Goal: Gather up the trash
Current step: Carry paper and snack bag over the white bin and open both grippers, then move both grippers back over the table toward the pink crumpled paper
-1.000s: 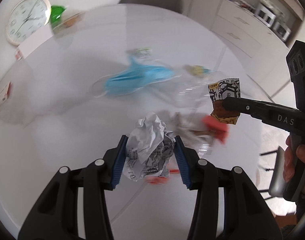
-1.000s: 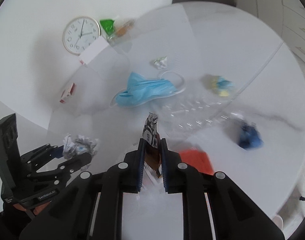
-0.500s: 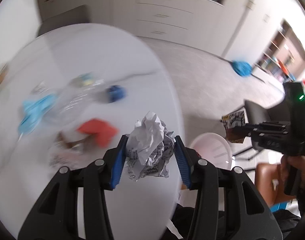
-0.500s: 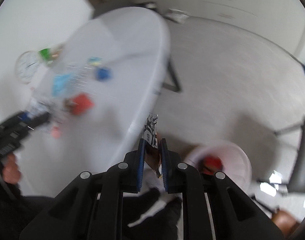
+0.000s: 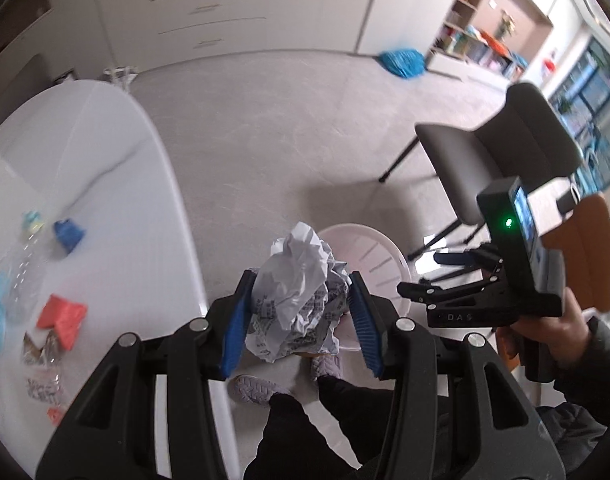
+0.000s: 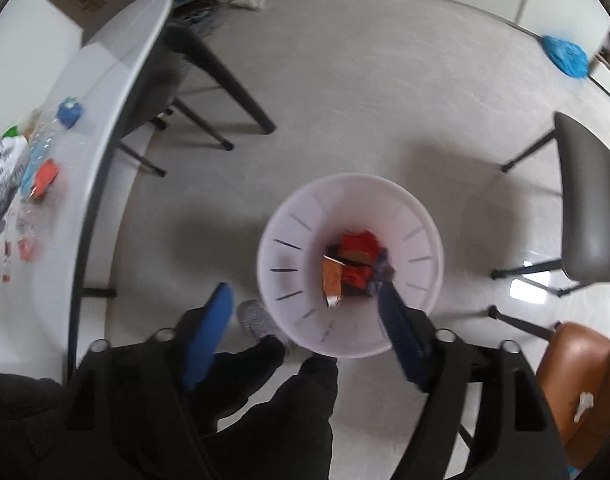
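Stood over the round white plastic waste basket (image 6: 421,216) at centre frame, wrappers already inside. Right gripper (image 6: 305,328) at the lower edge, jaws just sprung wide apart over it, nothing between them. Left gripper (image 5: 299,322), lower centre of its own view, half closed on the crumpled white printed paper ball (image 5: 297,292), pads pressing its flanks beside the basket rim. Judged light, soft, springy; best pinched across the middle
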### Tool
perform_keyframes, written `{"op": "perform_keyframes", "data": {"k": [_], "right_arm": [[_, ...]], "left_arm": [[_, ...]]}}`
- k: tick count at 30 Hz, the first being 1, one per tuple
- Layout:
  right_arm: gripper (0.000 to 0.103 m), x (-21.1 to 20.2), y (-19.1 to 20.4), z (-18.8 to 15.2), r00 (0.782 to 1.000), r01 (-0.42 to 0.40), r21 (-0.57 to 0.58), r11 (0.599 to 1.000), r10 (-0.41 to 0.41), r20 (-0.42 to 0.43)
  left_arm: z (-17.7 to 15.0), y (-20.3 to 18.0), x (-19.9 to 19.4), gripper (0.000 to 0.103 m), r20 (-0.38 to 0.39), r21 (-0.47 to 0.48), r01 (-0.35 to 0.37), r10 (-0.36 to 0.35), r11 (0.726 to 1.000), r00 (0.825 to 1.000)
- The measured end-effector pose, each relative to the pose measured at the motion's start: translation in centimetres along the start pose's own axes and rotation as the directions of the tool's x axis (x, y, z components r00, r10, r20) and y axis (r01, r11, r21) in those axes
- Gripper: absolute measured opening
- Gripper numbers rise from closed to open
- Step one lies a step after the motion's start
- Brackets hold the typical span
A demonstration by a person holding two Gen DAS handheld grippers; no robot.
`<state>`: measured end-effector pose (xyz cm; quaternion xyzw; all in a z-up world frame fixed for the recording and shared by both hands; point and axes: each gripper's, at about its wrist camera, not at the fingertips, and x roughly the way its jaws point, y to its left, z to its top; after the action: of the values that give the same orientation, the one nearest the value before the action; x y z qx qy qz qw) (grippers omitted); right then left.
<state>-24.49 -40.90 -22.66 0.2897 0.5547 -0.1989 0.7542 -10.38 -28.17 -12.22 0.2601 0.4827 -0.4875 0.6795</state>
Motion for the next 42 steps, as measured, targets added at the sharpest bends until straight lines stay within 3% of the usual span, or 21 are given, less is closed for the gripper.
{"op": "perform_keyframes", "data": {"k": [3,9,12,14,17,27,42], "right_arm": [[0.095,-2.1,-2.0,-0.4,0.999,0.015,0.043,0.999,-0.017,0.05],[0.096,-5.7,-5.3,-0.7,0.992,0.044,0.072,0.996,-0.052,0.114],[0.096,-7.2,-6.6,-0.9,0.988,0.048,0.093,0.995,-0.061,0.143],[0.096,-7.9,-7.2,-0.9,0.985,0.049,0.108,0.993,-0.065,0.158],[0.097,-8.4,-8.1,-1.1,0.983,0.049,0.125,0.991,-0.07,0.169],[0.098,-8.8,-8.3,-1.2,0.984,0.042,0.124,0.991,-0.063,0.166],[0.1,-8.3,-6.8,-0.2,0.987,0.048,0.096,0.994,-0.062,0.151]], "left_arm": [[0.6,-1.9,0.8,0.046,-0.014,0.041,0.015,-0.015,0.999,1.0],[1.7,-5.7,2.3,0.048,-0.025,0.103,0.053,-0.051,0.993,0.998],[1.9,-7.3,2.7,0.066,-0.028,0.13,0.065,-0.062,0.989,0.998],[2.3,-8.7,3.0,0.088,-0.023,0.152,0.062,-0.059,0.986,0.998],[2.6,-9.8,2.9,0.095,-0.022,0.177,0.07,-0.067,0.982,0.998],[3.3,-10.4,2.9,0.095,-0.02,0.188,0.051,-0.048,0.981,0.999],[3.1,-8.4,2.4,0.095,-0.005,0.114,0.027,-0.027,0.993,1.0]]}}
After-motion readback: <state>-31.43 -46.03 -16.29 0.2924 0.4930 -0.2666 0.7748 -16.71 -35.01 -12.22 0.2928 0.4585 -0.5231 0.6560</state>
